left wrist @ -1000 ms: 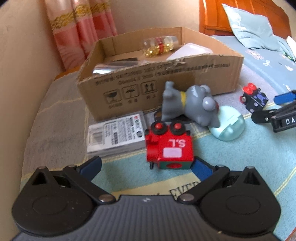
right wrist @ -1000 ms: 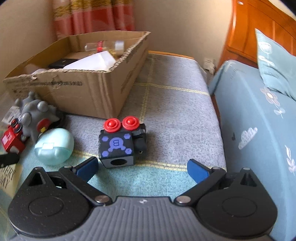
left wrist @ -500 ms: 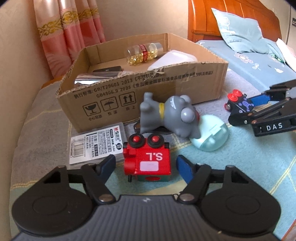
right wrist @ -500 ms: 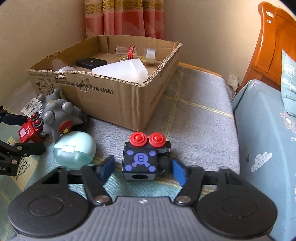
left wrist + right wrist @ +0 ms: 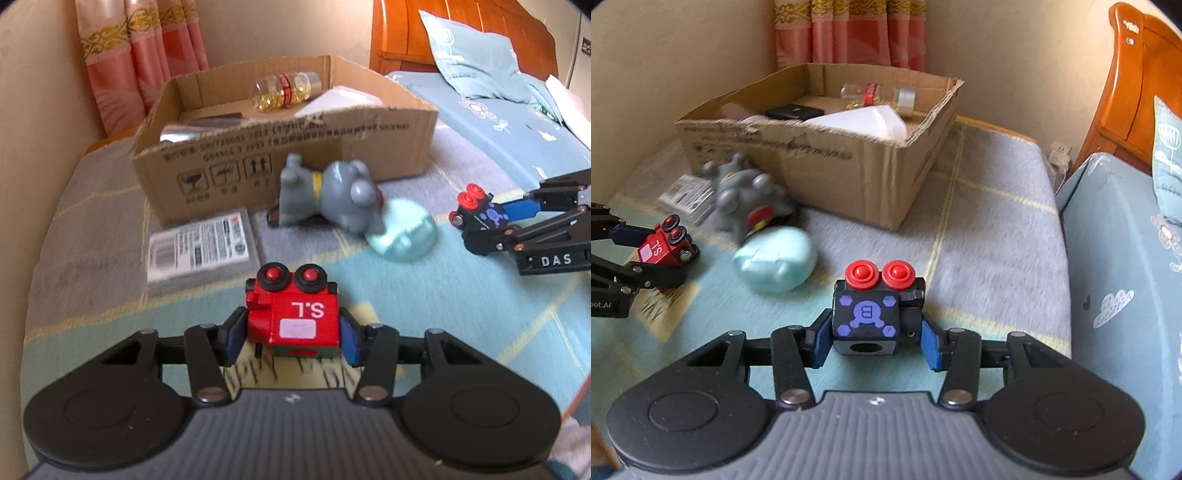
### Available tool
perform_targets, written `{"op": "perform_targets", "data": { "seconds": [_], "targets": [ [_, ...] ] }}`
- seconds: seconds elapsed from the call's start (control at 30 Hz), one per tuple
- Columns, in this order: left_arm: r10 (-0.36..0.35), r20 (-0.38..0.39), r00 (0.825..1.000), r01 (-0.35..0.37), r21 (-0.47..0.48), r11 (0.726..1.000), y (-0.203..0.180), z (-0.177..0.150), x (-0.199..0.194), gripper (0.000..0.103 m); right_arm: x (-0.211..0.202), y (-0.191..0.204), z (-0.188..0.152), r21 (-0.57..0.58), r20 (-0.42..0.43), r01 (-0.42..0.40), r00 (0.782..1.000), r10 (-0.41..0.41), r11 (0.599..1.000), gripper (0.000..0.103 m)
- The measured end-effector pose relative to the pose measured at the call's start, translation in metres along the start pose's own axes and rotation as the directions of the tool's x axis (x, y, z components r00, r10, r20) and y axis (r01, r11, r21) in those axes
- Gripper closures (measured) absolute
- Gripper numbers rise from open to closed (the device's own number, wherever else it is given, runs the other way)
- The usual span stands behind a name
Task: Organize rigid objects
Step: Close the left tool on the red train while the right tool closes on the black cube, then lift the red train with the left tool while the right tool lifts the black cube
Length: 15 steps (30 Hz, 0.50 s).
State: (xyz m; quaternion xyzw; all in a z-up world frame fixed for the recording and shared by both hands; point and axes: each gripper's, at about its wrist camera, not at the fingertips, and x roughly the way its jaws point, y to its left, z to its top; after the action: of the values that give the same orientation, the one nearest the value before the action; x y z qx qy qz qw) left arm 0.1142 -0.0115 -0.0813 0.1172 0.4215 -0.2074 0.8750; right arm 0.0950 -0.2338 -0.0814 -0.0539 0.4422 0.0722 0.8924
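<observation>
A red toy block [image 5: 293, 317] marked "S.L", with two red knobs on top, sits between the blue pads of my left gripper [image 5: 291, 338], which is shut on it. My right gripper [image 5: 873, 341] is shut on a black toy block [image 5: 866, 317] with a purple "B" and two red knobs. Each grip also shows in the other view: the black block [image 5: 478, 214] at the right, the red block [image 5: 663, 247] at the left. Beyond them stands an open cardboard box [image 5: 280, 162], [image 5: 827, 162] holding a clear pill bottle [image 5: 284, 90], a white packet and dark flat items.
A grey elephant figure [image 5: 328, 195] lies on its side against a pale blue egg-shaped case [image 5: 406, 232] in front of the box. A clear plastic packet [image 5: 201, 249] lies left of them. All rest on a blanket-covered bed; a wooden headboard [image 5: 1141, 88] and pillow are at the right.
Both grippers went from wide open around their blocks to shut on them. The right gripper has lifted a little with the black block, and the box looks nearer in both views.
</observation>
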Motion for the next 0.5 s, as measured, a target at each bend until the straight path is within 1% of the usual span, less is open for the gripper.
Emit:
{"op": "perform_targets", "data": {
  "seconds": [0.1,0.2,0.37,0.43,0.5],
  "targets": [
    [-0.004,-0.003,1.0,0.004,-0.003,1.0,-0.001,-0.01,-0.007,0.053,-0.008,0.007,-0.01,-0.002,-0.011,-0.028,1.0,0.028,1.0,0.05],
    [0.008,0.004,1.0,-0.008,0.002,1.0,-0.001,-0.014,-0.01,0.05,-0.013,0.013,-0.015,-0.014,-0.012,-0.036,0.999,0.036,0.999,0.047],
    [0.021,0.011,1.0,-0.021,-0.024,0.999,0.001,-0.012,-0.006,0.041,-0.011,0.012,-0.014,-0.007,-0.003,-0.027,1.0,0.027,1.0,0.045],
    [0.02,0.012,1.0,-0.019,-0.03,0.999,0.002,-0.011,-0.005,0.041,-0.009,0.012,-0.012,0.005,0.0,-0.028,1.0,0.028,1.0,0.042],
    [0.017,0.014,1.0,-0.016,-0.032,0.999,0.001,-0.01,-0.004,0.041,-0.008,0.013,-0.012,-0.002,0.005,-0.019,1.0,0.019,1.0,0.042]
  ]
}}
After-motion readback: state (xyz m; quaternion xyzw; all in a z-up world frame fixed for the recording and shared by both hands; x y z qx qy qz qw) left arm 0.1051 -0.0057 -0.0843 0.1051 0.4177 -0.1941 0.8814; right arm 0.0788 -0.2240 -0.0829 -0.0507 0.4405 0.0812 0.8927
